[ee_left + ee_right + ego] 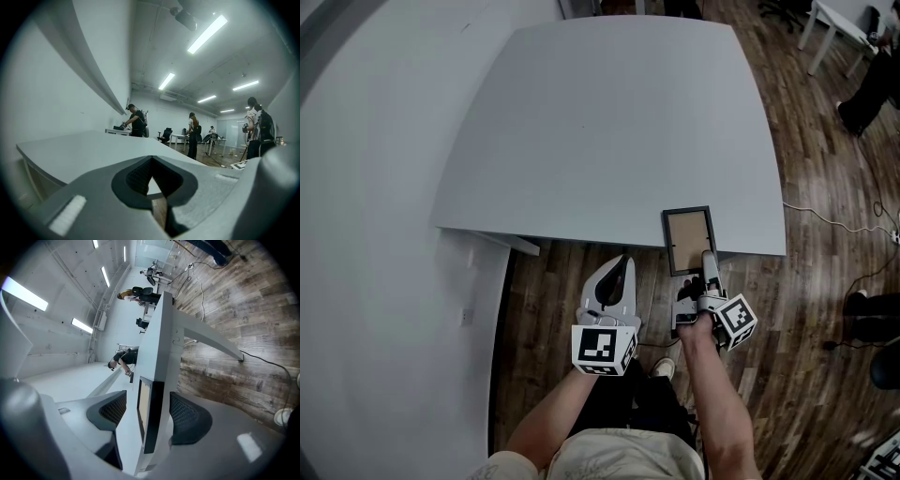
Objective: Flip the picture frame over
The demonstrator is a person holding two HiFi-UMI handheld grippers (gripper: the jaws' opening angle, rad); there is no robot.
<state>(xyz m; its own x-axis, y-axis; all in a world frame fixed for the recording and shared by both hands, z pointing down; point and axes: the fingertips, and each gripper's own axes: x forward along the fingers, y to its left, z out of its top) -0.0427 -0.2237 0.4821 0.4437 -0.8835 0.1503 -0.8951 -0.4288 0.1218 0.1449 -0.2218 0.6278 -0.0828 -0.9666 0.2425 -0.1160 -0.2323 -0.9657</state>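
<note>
The picture frame (687, 239) lies flat at the near edge of the table (609, 122), with a tan panel facing up, and its near end hangs over the edge above the wooden floor (825, 187). I cannot tell if this panel is the front or the back.

The right gripper (706, 262) has its jaws wide apart around this near end. The frame stands between the pads, but neither pad presses on it, so it holds nothing. The left gripper (622, 261) waits beside it, below the table edge, with its jaws together and empty.

The main risk, I think, is the overhang. A small push from the open jaws could slide the frame off the table, and it would fall. Also the table edge seems to stand between the pads with the frame, so a close here may clamp both.

I count 1 picture frame, 1 table and 2 grippers.
</note>
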